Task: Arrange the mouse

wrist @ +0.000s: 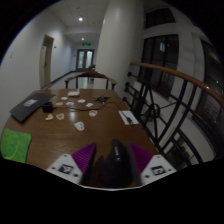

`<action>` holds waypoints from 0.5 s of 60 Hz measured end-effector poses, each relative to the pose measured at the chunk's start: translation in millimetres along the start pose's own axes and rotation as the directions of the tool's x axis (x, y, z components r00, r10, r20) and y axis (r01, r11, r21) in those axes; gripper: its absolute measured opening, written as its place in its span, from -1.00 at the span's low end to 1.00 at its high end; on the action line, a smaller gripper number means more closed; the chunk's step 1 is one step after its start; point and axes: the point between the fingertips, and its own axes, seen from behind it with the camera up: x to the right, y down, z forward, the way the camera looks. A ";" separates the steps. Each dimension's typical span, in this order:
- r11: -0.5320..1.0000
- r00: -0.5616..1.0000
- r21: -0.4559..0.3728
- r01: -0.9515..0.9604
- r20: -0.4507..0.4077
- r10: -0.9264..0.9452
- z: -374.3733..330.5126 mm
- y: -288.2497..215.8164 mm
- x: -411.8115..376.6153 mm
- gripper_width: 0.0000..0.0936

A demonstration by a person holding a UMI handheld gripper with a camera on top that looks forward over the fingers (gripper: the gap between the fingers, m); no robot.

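A dark computer mouse [112, 168] sits between my gripper's [113, 152] two fingers, its nose pointing forward. The purple pads [84, 157] press against both of its sides, so the gripper is shut on it. It hangs over the near end of a long wooden table [95, 130]. The mouse's underside and rear are hidden.
On the table lie a dark laptop [30, 105] at the left, a green sheet [15, 143] at the near left, several small cards [78, 100] in the middle and a booklet [129, 117] at the right. A railing [165, 100] runs along the right side. A white pillar [118, 45] stands beyond the table.
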 end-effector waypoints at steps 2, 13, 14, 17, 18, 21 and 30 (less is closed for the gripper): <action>1.000 0.999 0.003 0.003 -0.033 -0.003 2.3 -0.4 8.3 -0.03; 0.997 0.996 0.047 -0.058 -0.066 0.061 6.2 -5.7 22.7 -0.58; 0.997 0.995 0.046 -0.062 -0.072 0.065 6.3 -5.4 23.4 -0.59; 0.997 0.992 0.043 -0.063 -0.106 0.067 7.4 -6.1 27.5 -0.64; 0.997 0.991 0.039 -0.062 -0.119 0.067 8.4 -6.3 28.8 -0.65; 0.999 0.987 0.020 -0.044 -0.154 0.046 7.7 -5.2 30.3 -0.67; 0.999 0.984 0.041 -0.008 -0.177 0.015 -19.9 -32.0 5.1 -0.69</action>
